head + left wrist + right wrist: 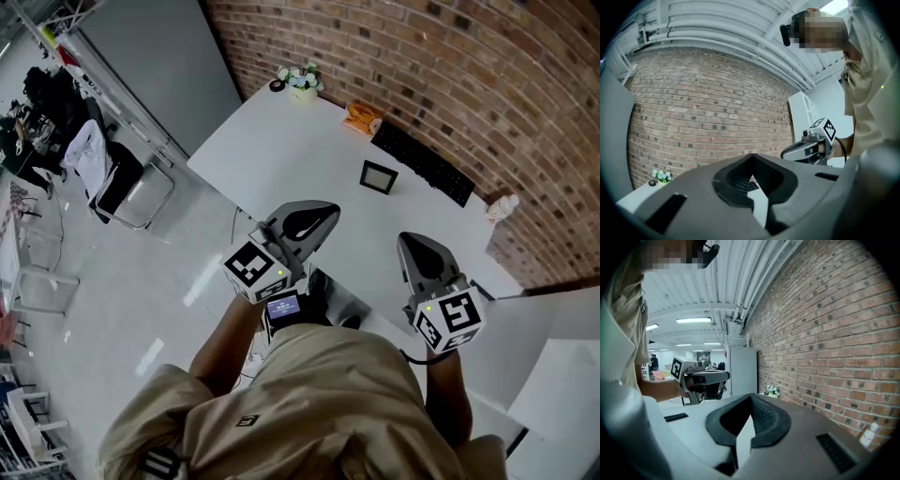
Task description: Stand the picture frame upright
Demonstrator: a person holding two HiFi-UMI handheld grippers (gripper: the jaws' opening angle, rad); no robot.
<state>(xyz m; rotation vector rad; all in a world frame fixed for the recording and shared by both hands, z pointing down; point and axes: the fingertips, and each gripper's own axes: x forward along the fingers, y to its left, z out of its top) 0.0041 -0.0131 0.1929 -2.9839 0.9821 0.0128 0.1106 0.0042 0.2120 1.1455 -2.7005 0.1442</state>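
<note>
**Both tongs shut and empty, frame far across the worktop**

The picture frame (379, 176) sits on the white worktop (281, 150), seemingly lying flat, just in front of a black keyboard (422, 161) that runs along the brick wall (422, 56). Nothing touches it.

The left tongs (323, 216) and the right tongs (411, 246) are held side by side over the near edge of the worktop, well apart from the frame. In its own view, each pair has its jaws closed together with nothing between them: left tongs (751, 158), right tongs (751, 397).

At the far corner stands a small flower pot (302, 80). An orange object (363, 117) lies near the wall beyond the frame. A white bottle (502, 207) stands at the right end of the keyboard.
</note>
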